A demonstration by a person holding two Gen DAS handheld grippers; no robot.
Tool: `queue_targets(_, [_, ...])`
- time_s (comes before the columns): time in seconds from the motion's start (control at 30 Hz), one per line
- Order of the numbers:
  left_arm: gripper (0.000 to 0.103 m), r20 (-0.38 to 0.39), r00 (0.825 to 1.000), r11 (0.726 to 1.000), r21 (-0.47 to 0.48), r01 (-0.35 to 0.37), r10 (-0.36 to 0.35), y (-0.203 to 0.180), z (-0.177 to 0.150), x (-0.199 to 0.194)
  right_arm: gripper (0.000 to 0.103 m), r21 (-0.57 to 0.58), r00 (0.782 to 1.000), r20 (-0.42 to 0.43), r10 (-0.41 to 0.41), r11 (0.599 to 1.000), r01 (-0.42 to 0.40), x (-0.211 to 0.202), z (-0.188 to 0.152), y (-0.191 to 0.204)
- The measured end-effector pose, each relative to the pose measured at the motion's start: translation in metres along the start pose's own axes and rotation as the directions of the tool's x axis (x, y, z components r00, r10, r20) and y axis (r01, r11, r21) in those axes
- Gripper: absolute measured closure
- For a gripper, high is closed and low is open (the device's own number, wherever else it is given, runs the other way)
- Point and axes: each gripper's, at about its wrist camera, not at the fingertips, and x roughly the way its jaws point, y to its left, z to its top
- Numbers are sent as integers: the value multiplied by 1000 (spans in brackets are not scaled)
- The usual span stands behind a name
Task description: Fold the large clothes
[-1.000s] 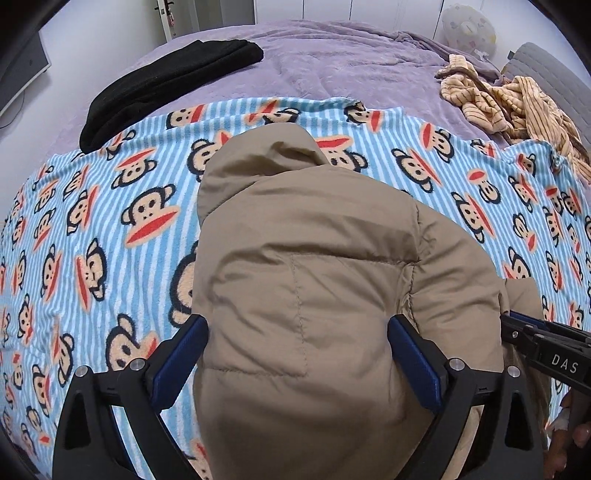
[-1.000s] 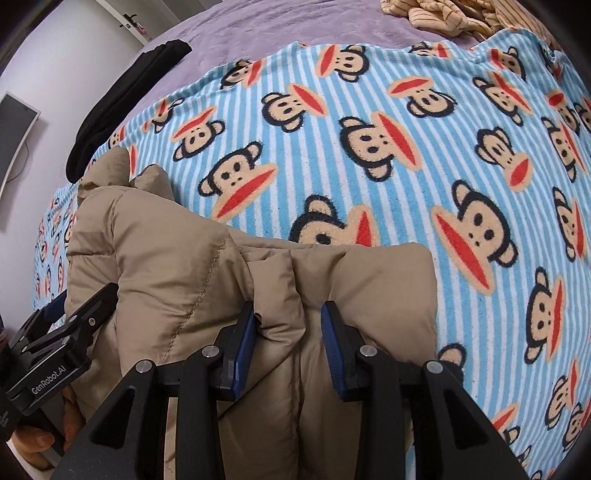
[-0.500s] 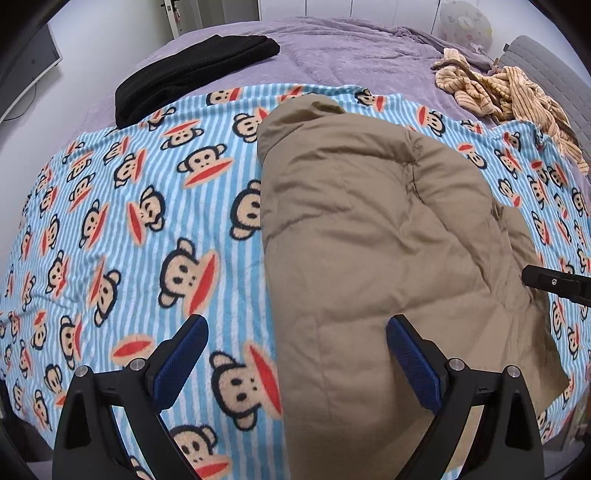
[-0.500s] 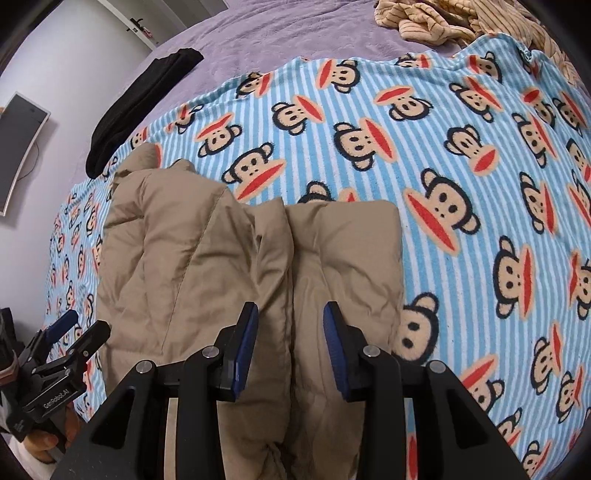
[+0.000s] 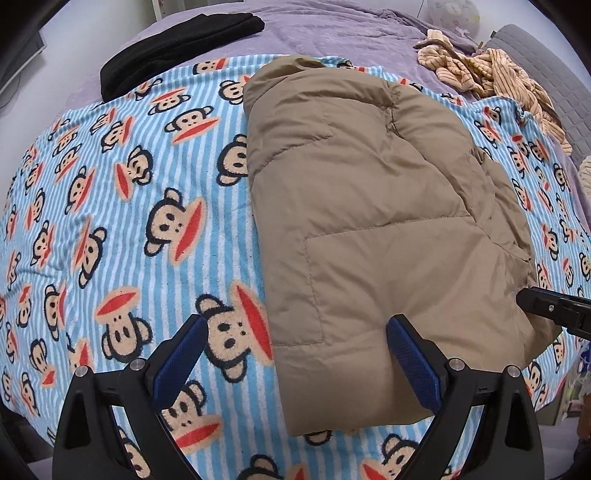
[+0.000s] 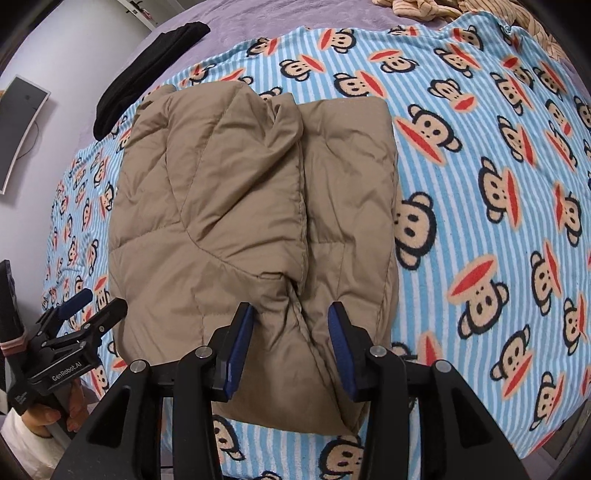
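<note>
The bed [image 5: 332,33] took up most of the room, made up in a mauve cover, and across its near half lay a fleece blanket [image 5: 110,206] in pale blue and white stripes, printed all over with cartoon monkey faces. On that blanket the khaki puffer jacket [image 5: 369,221] lay folded into a thick oblong bundle, hood end towards the far side, its quilted panels puffed and creased. The left tongs [image 5: 295,358] hung over the near edge of the bundle, spread wide with nothing pinched; one blue pad stood over the blanket, the other over the jacket. The right tongs [image 6: 291,347] hovered above the jacket's near corner, their jaws opening, a ridge of rumpled fabric lying between the pads [image 6: 240,343] but no longer squeezed. From the right wrist view a person's hand [image 6: 48,410] showed low at the left, gripping the handle of the left tongs. Farther up the bed a black garment [image 5: 177,48] lay folded at the blanket's far left edge, and a heap of striped tan clothing [image 5: 491,74] sat towards the far right. A curved screen [image 6: 20,129] hung on the pale wall beside the bed.
</note>
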Motion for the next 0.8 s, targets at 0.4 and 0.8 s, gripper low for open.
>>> queue_targets(0.4, [5, -6, 1000, 999, 14, 30, -30, 0, -9, -26, 50, 20, 999, -5, -43, 999, 43, -18, -15, 9])
queue_targets(0.8, [2, 10, 998, 998, -31, -62, 62, -12, -25, -62, 43, -23, 1000, -4, 20, 1000, -20, -39, -21, 9])
